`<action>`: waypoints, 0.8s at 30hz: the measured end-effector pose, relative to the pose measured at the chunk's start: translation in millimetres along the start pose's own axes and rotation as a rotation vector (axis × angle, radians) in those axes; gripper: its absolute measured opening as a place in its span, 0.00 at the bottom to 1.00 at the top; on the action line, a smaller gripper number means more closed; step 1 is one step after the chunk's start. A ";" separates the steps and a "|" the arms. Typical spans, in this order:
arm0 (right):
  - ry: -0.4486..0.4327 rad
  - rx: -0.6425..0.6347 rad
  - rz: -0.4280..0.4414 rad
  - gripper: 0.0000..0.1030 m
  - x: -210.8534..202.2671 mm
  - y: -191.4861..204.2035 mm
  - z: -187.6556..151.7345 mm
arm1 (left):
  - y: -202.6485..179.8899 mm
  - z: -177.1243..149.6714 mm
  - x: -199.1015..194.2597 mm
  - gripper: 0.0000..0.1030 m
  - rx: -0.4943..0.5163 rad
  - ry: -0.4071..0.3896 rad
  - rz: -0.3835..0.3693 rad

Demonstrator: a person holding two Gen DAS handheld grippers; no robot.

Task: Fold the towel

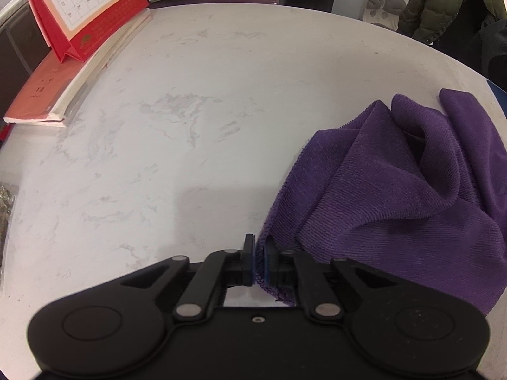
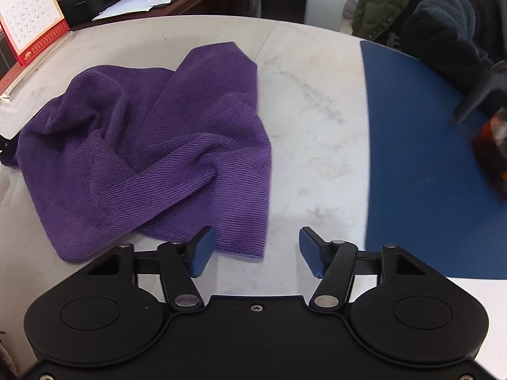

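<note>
A purple towel (image 2: 158, 145) lies crumpled in loose folds on the pale marble table (image 1: 190, 110). In the left wrist view the towel (image 1: 396, 196) fills the right side, and my left gripper (image 1: 259, 262) is shut on its near left edge, the cloth pinched between the blue pads. In the right wrist view my right gripper (image 2: 256, 251) stands open low over the table. The towel's near right corner lies between its fingers, close to the left pad (image 2: 202, 250), and neither pad presses on the cloth.
A red desk calendar (image 1: 79, 9) stands on a stack of books (image 1: 54, 95) at the far left. A blue mat (image 2: 427, 164) covers the table's right side, with an amber object (image 2: 494, 148) on it. Coats (image 2: 412, 6) hang beyond the far edge.
</note>
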State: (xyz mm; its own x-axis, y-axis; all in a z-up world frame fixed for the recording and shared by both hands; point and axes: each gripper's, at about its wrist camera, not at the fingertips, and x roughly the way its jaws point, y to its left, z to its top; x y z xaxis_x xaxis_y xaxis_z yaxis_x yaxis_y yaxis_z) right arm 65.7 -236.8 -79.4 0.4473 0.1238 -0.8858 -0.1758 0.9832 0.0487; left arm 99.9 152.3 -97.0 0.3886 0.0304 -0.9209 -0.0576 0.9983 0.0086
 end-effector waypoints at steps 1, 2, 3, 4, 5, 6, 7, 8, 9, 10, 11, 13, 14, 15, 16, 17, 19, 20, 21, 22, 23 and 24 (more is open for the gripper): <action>0.002 0.010 0.007 0.49 2.2 -0.8 1.2 | 0.9 -0.8 -0.1 0.04 -0.002 0.001 0.003; 0.005 0.021 0.014 0.48 4.6 -1.9 2.5 | 2.0 -1.3 -0.4 0.04 -0.006 0.001 0.004; 0.009 0.026 0.018 0.46 6.3 -2.2 3.1 | 2.7 -1.6 -0.5 0.04 -0.007 0.001 0.005; 0.016 0.030 0.021 0.44 8.4 -2.5 3.1 | 3.6 -1.6 -0.8 0.04 -0.008 0.001 0.009; 0.019 0.032 0.023 0.44 10.0 -2.6 3.0 | 4.0 -1.8 -0.9 0.04 -0.008 0.001 0.011; 0.016 0.031 0.022 0.44 10.4 -2.5 3.2 | 4.4 -1.5 -0.6 0.04 -0.008 0.001 0.012; 0.014 0.029 0.022 0.43 10.7 -2.6 3.7 | 4.8 -1.0 -0.5 0.04 -0.008 0.000 0.014; 0.013 0.031 0.023 0.40 11.1 -2.6 5.0 | 5.2 -0.5 -0.6 0.04 -0.009 0.000 0.017; 0.014 0.033 0.026 0.38 11.5 -2.5 6.4 | 5.1 0.0 -0.5 0.04 -0.009 0.000 0.018; 0.016 0.034 0.030 0.32 11.8 -2.6 7.1 | 5.1 0.4 -0.5 0.04 -0.007 -0.001 0.020; 0.019 0.032 0.035 0.28 11.9 -2.0 8.0 | 5.0 0.7 -0.4 0.04 -0.004 -0.002 0.022; 0.028 0.015 0.034 0.27 12.0 0.5 8.7 | 4.2 -0.1 -1.1 0.04 0.003 -0.005 0.025; 0.030 0.009 0.036 0.24 12.1 1.2 8.9 | 3.2 -0.8 -1.6 0.04 0.011 -0.008 0.028; 0.032 0.006 0.041 0.22 12.2 1.2 9.3 | 2.9 -1.3 -1.1 0.04 0.018 -0.012 0.030; 0.033 0.004 0.047 0.15 12.2 1.2 9.8 | 2.7 -1.5 -1.0 0.04 0.024 -0.014 0.033; 0.036 0.001 0.054 0.09 12.3 1.0 10.3 | 2.5 -1.6 -0.9 0.04 0.030 -0.016 0.035; 0.045 -0.007 0.060 0.07 12.2 0.1 11.3 | 4.3 -1.4 -0.3 0.04 0.040 -0.018 0.045; 0.049 -0.009 0.058 0.06 12.0 -0.4 11.7 | 5.8 -1.5 -0.2 0.04 0.042 -0.018 0.054; 0.051 -0.009 0.050 0.06 11.0 -2.5 11.8 | 7.5 -2.0 -0.3 0.04 0.043 -0.018 0.061; 0.052 -0.006 0.038 0.06 9.4 -5.8 11.6 | 9.4 -2.6 -0.5 0.04 0.043 -0.019 0.068; 0.053 -0.004 0.030 0.06 8.4 -8.0 11.3 | 12.4 -3.0 -0.5 0.04 0.040 -0.018 0.073; 0.054 -0.002 0.025 0.06 7.2 -10.3 10.7 | 15.9 -3.3 -0.4 0.04 0.037 -0.018 0.078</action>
State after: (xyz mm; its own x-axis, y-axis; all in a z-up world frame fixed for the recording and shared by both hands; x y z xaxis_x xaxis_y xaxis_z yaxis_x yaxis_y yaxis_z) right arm 80.2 -244.7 -81.4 0.3945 0.1408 -0.9080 -0.1882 0.9796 0.0701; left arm 95.8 168.0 -97.9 0.4007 0.1084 -0.9098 -0.0548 0.9940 0.0943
